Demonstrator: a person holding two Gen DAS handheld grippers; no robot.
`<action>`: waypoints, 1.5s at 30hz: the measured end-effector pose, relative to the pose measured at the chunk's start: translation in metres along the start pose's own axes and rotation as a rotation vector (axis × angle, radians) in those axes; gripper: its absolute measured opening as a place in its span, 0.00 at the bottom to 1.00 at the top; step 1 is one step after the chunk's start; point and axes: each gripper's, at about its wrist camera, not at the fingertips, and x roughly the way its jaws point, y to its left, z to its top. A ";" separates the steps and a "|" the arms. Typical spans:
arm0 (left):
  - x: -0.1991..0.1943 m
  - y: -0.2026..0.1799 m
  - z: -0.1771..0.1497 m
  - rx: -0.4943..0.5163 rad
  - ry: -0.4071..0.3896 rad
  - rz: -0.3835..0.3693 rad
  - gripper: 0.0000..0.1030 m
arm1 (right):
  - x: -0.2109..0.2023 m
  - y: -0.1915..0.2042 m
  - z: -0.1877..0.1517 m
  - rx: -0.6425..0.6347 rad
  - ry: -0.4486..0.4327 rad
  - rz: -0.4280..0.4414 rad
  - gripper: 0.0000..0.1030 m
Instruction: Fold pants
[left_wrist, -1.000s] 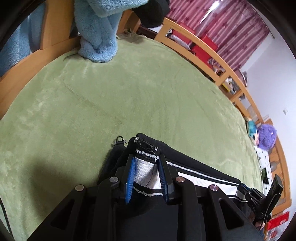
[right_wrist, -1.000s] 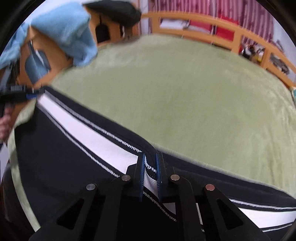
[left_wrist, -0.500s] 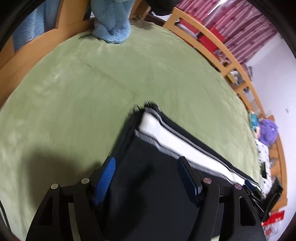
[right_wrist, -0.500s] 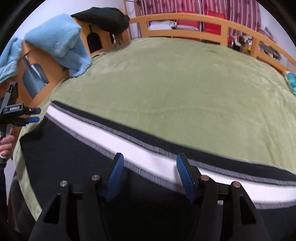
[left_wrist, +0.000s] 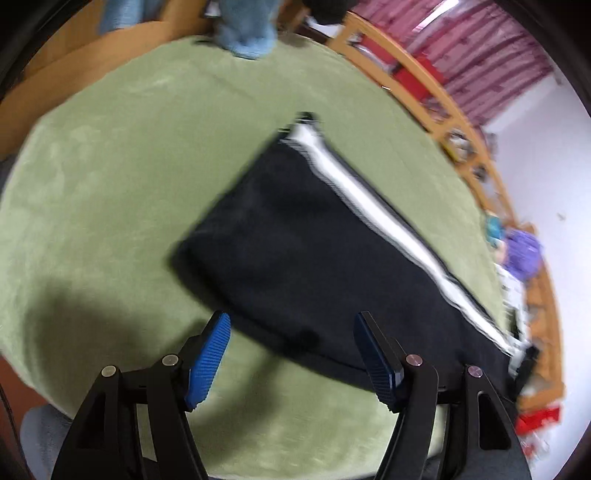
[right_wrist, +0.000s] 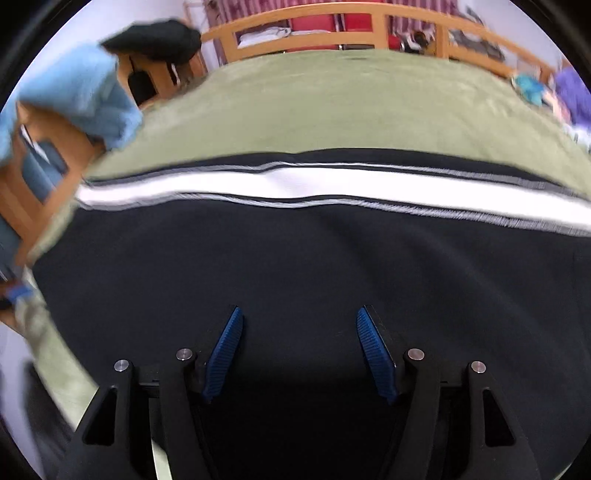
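Black pants (left_wrist: 303, 258) with a white side stripe (left_wrist: 384, 218) lie flat on the green bed cover (left_wrist: 110, 155). My left gripper (left_wrist: 291, 358) is open and empty, hovering at the near edge of the pants. In the right wrist view the pants (right_wrist: 295, 266) fill the lower half, the white stripe (right_wrist: 295, 186) running left to right along the far edge. My right gripper (right_wrist: 299, 354) is open and empty over the black cloth. Both views are blurred by motion.
A wooden rail (right_wrist: 332, 26) runs round the bed. A light blue fleece (right_wrist: 85, 96) and a dark garment (right_wrist: 155, 40) hang over the wooden frame at the left. Purple and teal plush toys (left_wrist: 521, 251) lie at the bed's right edge.
Both grippers opened and let go of the white-striped edge of the pants. They drew back toward me, and the pants now lie flat on the bed.
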 end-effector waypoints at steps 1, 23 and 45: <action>0.003 0.004 -0.002 -0.015 -0.003 0.017 0.65 | -0.004 0.002 -0.003 0.008 0.009 0.005 0.62; -0.047 -0.025 0.042 0.017 -0.244 -0.024 0.22 | -0.115 -0.061 -0.054 0.211 -0.119 -0.091 0.62; 0.049 -0.427 -0.128 0.707 0.168 -0.360 0.39 | -0.179 -0.180 -0.076 0.343 -0.197 -0.073 0.62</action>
